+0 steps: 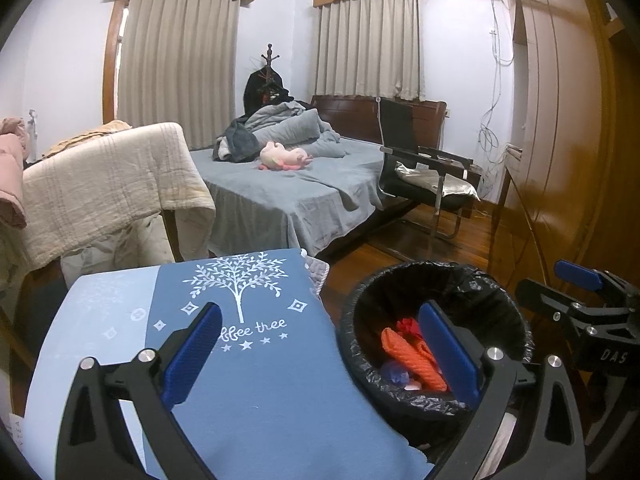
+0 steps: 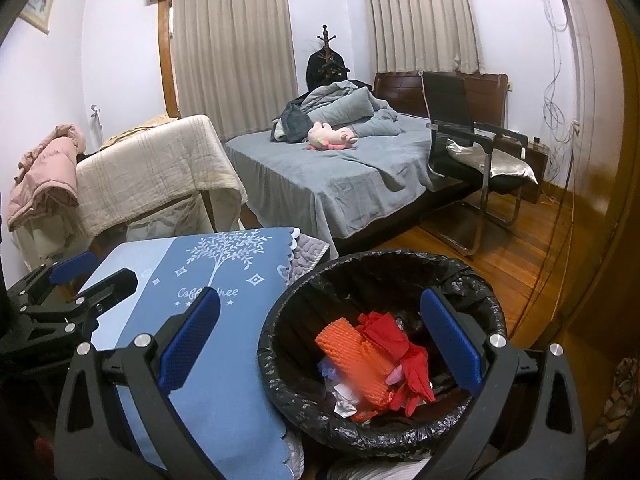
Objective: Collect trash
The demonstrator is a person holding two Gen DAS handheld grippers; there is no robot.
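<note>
A black-lined trash bin (image 1: pixel 496 292) (image 2: pixel 304 280) stands beside a blue tablecloth. Inside lie orange foam netting (image 1: pixel 412 356) (image 2: pixel 356 356), red crumpled trash (image 2: pixel 404 352) and bits of clear wrapper. My left gripper (image 1: pixel 320 352) is open and empty, hovering over the cloth's right edge and the bin's left rim. My right gripper (image 2: pixel 320 340) is open and empty, above the bin. Each gripper shows in the other's view: the right one at the right edge (image 1: pixel 568 284), the left one at the left edge (image 2: pixel 88 276).
The blue "coffee tree" tablecloth (image 1: pixel 260 380) (image 2: pixel 208 380) covers a table by the bin. A bed with grey sheets (image 2: pixel 340 176) holds a pink plush toy (image 2: pixel 332 136). A black chair (image 2: pixel 472 148), a cream-draped chair (image 2: pixel 160 176) and a wooden wardrobe (image 1: pixel 568 140) surround.
</note>
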